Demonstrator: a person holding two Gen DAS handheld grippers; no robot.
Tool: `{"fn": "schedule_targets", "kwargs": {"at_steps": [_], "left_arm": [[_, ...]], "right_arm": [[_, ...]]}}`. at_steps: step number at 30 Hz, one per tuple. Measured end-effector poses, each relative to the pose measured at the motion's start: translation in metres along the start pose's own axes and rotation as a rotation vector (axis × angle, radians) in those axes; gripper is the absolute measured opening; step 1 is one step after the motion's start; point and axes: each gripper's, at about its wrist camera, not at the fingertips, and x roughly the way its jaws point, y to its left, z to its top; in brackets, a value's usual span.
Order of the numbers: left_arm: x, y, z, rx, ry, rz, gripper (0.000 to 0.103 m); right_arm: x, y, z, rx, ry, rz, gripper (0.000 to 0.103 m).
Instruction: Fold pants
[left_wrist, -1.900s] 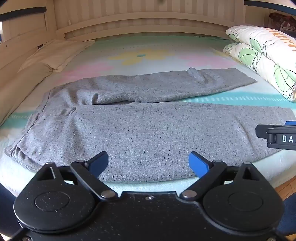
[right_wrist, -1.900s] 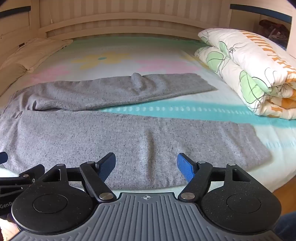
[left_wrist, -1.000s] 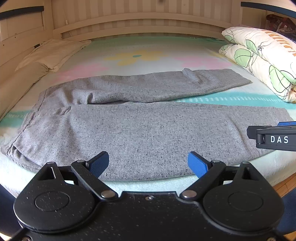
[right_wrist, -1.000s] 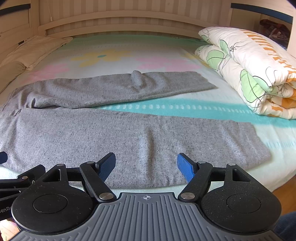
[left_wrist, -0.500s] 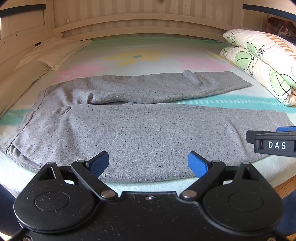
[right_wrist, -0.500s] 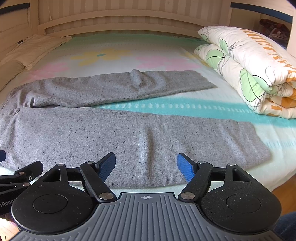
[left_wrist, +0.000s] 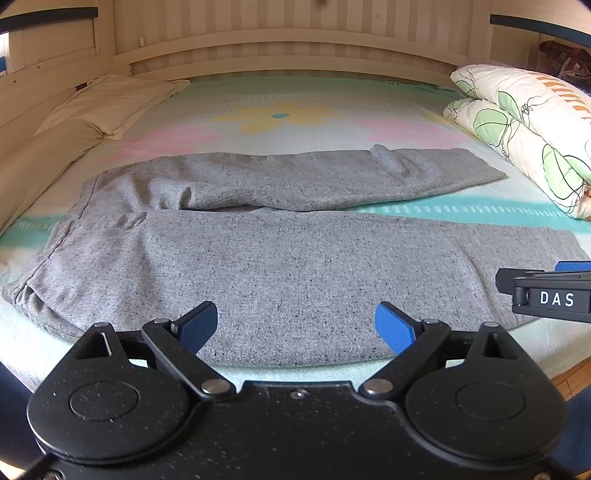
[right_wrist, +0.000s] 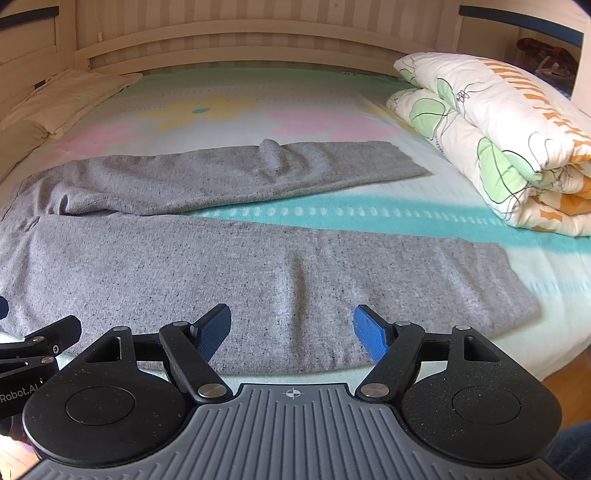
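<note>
While hovering over the near edge of the bed (left_wrist: 332, 96), spread wide and grasping nothing: left gripper (left_wrist: 295, 326), right gripper (right_wrist: 291, 332), blue fingertips (right_wrist: 367, 332) clear of the cloth. Lying flat across the sheet just beyond them, grey pants (left_wrist: 280, 266), waistband to the left, legs running right and parted. Folded quilt (right_wrist: 498, 140) at right, pillow (left_wrist: 107, 103) at far left.
</note>
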Motion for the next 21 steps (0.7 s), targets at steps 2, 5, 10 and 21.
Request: {"fn": "schedule_targets", "kwargs": {"at_steps": [2, 5, 10, 21], "left_arm": [[0.0003, 0.0, 0.0001, 0.001, 0.0, 0.004, 0.092], [0.0009, 0.0003, 0.0006, -0.002, 0.0, 0.012, 0.092], [0.0028, 0.0018, 0.0019, -0.011, 0.002, 0.026, 0.092], [0.0049, 0.0047, 0.0017, -0.014, 0.007, 0.034, 0.092]], "right_arm": [[-0.0001, 0.0, -0.0003, -0.001, 0.0, 0.0, 0.072], [-0.0002, 0.0001, 0.0, -0.001, 0.001, 0.0, 0.072], [-0.0003, 0.0003, 0.0, 0.0, 0.001, 0.0, 0.072], [-0.0004, 0.0012, 0.0002, 0.0, 0.001, -0.001, 0.072]]}}
